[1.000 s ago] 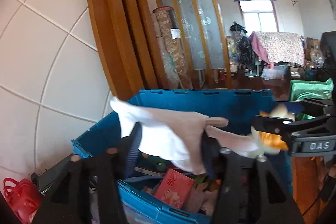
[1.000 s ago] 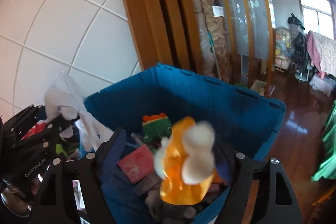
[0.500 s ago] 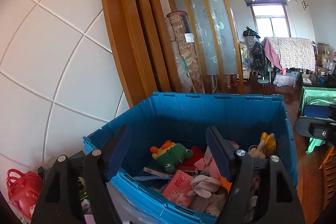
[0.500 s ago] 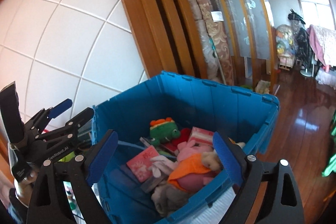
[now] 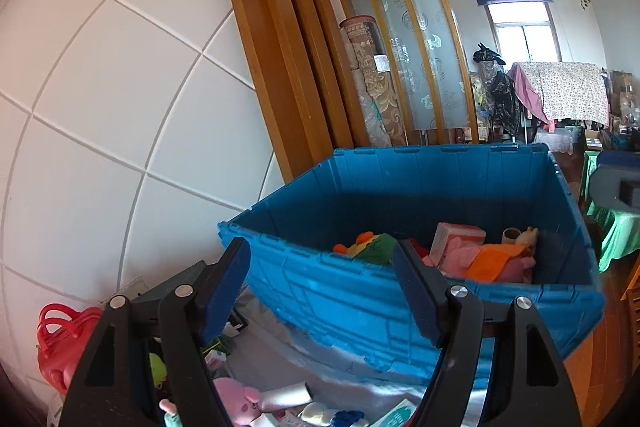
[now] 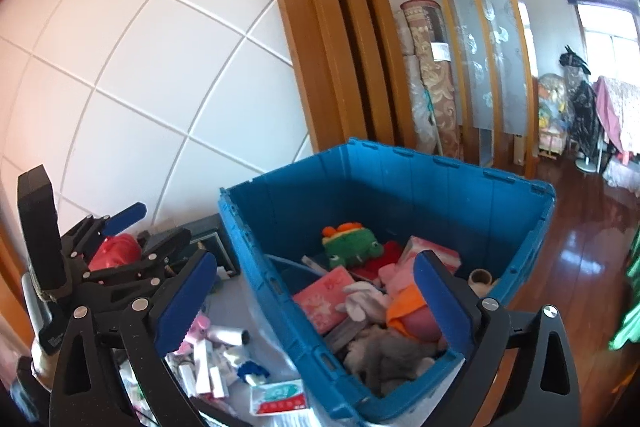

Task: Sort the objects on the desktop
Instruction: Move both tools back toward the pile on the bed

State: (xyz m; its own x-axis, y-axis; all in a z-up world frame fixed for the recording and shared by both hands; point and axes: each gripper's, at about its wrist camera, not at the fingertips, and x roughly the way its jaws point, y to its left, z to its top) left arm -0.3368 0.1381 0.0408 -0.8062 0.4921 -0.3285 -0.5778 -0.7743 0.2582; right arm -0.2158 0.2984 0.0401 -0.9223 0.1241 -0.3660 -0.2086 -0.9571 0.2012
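Right wrist view: white cloth and orange plush (image 6: pixel 404 307) gone from both grippers, now in blue crate (image 6: pixel 516 215); left gripper (image 5: pixel 320 291) apart, empty; right gripper (image 6: pixel 316 295) opening, empty; more desktop clutter (image 6: pixel 224 351) awaiting pickup.

Plush frog (image 6: pixel 351 242) in crate (image 6: pixel 400 183); clutter (image 6: pixel 216 347) left of crate

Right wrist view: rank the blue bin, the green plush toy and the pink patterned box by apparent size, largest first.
1. blue bin
2. green plush toy and pink patterned box: look alike in size, so unranked.
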